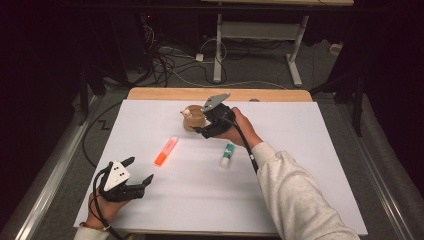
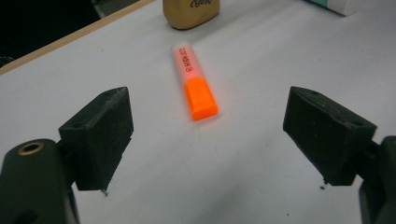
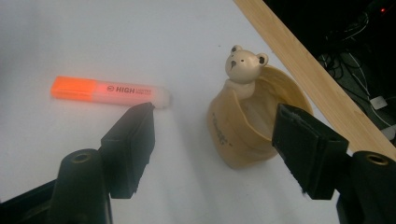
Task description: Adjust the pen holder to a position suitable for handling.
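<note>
1. Step in hand, by the look of it: approach to the bear cup (image 1: 193, 118), a tan holder with a small bear figure on its rim, upright at the far middle of the white sheet (image 1: 300, 150).
2. Right gripper (image 1: 202, 125) right up at the cup, jaws spread wide, nothing clamped. In the right gripper view the cup (image 3: 250, 126) sits between the two jaws, nearer the right-hand one; contact not clear.
3. Left gripper (image 1: 139, 170) at the near left of the sheet, jaws wide apart, empty, aimed at the orange highlighter (image 2: 195, 81).
4. Highlighter (image 1: 166, 150) flat on the sheet, well short of the left jaws, untouched.
5. Glue stick (image 1: 227, 155) flat on the sheet, right of the highlighter, apart from both grippers.
6. Next move, probably: centre the cup between the right jaws, then close on its wall. Needs an even squeeze, since a rounded wall may slip or tip.
7. Left side likely next: forward, down, jaws across the highlighter's short width.
</note>
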A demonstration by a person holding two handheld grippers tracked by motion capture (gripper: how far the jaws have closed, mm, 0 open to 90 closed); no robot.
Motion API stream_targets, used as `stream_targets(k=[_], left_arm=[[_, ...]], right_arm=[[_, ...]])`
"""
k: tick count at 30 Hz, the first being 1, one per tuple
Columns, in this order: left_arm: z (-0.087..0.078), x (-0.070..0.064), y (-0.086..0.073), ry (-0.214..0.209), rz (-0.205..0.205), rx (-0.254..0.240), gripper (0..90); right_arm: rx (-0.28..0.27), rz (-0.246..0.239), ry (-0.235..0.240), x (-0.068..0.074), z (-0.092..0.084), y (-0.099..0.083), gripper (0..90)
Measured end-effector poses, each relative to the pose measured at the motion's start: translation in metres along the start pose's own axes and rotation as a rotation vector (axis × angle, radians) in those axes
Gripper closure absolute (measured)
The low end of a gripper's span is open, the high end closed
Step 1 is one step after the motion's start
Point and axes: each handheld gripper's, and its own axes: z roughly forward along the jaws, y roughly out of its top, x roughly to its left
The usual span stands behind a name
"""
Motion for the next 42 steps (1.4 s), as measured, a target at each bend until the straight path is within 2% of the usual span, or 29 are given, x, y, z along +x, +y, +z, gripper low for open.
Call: stream_targets(k=[3,8,9,12,15,16,17,18,19,20,22,24,26,29,30,32,34,37,42], left_arm=[[0.001,-0.001,-0.001,-0.003,0.001,0.003,15.5],[0.001,-0.001,-0.004,-0.010,-0.007,0.012,15.5],[0.002,-0.002,-0.005,-0.012,-0.009,0.015,15.5],[0.001,-0.002,-0.006,-0.015,-0.003,0.017,15.5],[0.001,-0.002,-0.006,-0.016,-0.006,0.015,15.5],[0.001,-0.003,-0.006,-0.018,-0.006,0.016,15.5],[-0.001,-0.004,-0.007,-0.020,-0.001,0.022,15.5],[-0.001,-0.004,-0.007,-0.020,-0.001,0.022,15.5],[-0.002,-0.004,-0.007,-0.020,0.000,0.024,15.5],[-0.003,-0.004,-0.008,-0.020,0.000,0.024,15.5],[-0.003,-0.005,-0.008,-0.019,0.001,0.025,15.5],[-0.004,-0.005,-0.008,-0.018,0.002,0.022,15.5],[-0.004,-0.006,-0.007,-0.019,0.005,0.024,15.5],[-0.003,-0.006,-0.008,-0.021,0.006,0.030,15.6],[-0.002,-0.006,-0.008,-0.022,0.007,0.031,15.5],[-0.002,-0.006,-0.008,-0.023,0.007,0.032,15.6],[-0.001,-0.006,-0.008,-0.026,0.008,0.036,15.5],[0.001,-0.007,-0.007,-0.035,0.014,0.035,15.6],[0.003,-0.008,-0.007,-0.047,0.023,0.043,15.6]], right_arm=[[0.009,-0.004,0.008,-0.002,0.007,0.000,30.8],[0.024,0.013,0.026,-0.010,0.019,0.000,31.1],[0.030,0.025,0.043,-0.013,0.024,0.000,32.6],[0.045,0.040,0.045,-0.018,0.030,0.001,34.7],[0.055,0.062,0.049,-0.024,0.037,0.004,40.4],[0.055,0.062,0.049,-0.024,0.037,0.004,40.4],[0.066,0.051,0.057,-0.025,0.042,0.006,45.9],[0.066,0.051,0.057,-0.025,0.042,0.006,45.9],[0.077,0.049,0.061,-0.025,0.045,0.006,47.6],[0.123,0.068,0.068,-0.028,0.053,0.007,48.6],[0.132,0.079,0.066,-0.030,0.059,0.007,51.8],[0.128,0.071,0.070,-0.030,0.063,0.008,54.6],[0.147,0.068,0.079,-0.029,0.069,0.007,57.6],[0.159,0.070,0.080,-0.028,0.075,0.007,68.3],[0.169,0.057,0.071,-0.028,0.077,0.007,70.4],[0.179,0.059,0.093,-0.029,0.079,0.005,73.0],[0.172,0.070,0.096,-0.029,0.080,0.005,73.6],[0.176,0.055,0.111,-0.030,0.079,0.004,76.0],[0.181,0.058,0.128,-0.033,0.075,0.002,77.5]])
